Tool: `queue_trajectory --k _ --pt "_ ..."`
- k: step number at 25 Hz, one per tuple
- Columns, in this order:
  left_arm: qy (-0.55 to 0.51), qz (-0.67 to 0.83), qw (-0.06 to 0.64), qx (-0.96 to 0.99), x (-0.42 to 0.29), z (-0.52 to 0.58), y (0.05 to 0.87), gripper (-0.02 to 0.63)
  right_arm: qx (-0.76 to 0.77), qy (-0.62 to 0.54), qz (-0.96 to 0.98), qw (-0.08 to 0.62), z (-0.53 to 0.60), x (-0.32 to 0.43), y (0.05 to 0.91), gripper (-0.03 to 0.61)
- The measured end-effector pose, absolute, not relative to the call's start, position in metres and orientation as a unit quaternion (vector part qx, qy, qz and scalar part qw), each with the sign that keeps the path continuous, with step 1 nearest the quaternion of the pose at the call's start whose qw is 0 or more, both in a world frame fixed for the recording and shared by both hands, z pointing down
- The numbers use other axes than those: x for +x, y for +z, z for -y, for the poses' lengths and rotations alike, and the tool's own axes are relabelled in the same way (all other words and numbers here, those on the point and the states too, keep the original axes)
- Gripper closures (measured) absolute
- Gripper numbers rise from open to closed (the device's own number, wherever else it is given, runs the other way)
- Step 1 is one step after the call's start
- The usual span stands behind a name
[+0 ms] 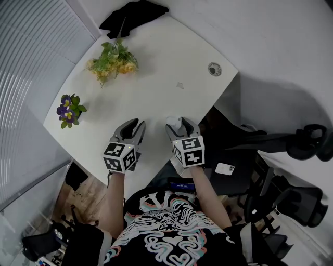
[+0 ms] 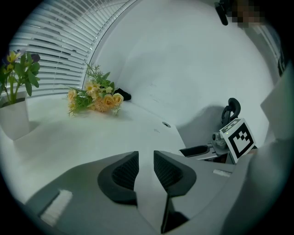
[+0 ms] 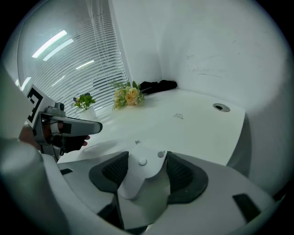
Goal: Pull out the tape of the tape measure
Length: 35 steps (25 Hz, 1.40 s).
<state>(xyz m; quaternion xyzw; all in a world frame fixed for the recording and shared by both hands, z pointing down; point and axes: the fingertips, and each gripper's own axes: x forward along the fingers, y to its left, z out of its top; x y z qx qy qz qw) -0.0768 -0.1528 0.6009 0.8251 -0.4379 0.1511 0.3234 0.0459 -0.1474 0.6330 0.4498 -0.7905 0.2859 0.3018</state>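
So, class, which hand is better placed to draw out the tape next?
Left. The white plastic tape measure sits gripped in the right tool, so that hand is busy; the left tool is empty, open and beside it.

The white table bears yellow flowers, purple potted flowers and black cloth.

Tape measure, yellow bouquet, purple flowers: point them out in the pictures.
tape measure (image 3: 138, 174): right gripper view, middle of its white case.
yellow bouquet (image 1: 112, 61): head view, middle of the bunch.
purple flowers (image 1: 66, 100): head view, upper bloom.
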Motion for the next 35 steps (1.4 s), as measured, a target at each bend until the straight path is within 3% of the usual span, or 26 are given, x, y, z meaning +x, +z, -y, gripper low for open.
queue_trajectory --k 14,18,25,35 --pt "0.150 0.440 0.323 0.824 -0.077 0.153 0.598 0.511 0.481 0.268 0.775 0.310 0.141 0.052 0.632 0.276" --pt "0.151 0.441 0.324 0.823 -0.078 0.152 0.600 0.512 0.481 0.276 0.774 0.306 0.138 0.049 0.634 0.311" --pt "0.152 0.440 0.322 0.824 -0.077 0.152 0.599 0.514 0.474 0.231 0.779 0.340 0.133 0.045 0.638 0.308" --pt "0.152 0.439 0.323 0.824 -0.077 0.153 0.598 0.525 0.451 0.247 0.790 0.335 0.133 0.040 0.638 0.339"
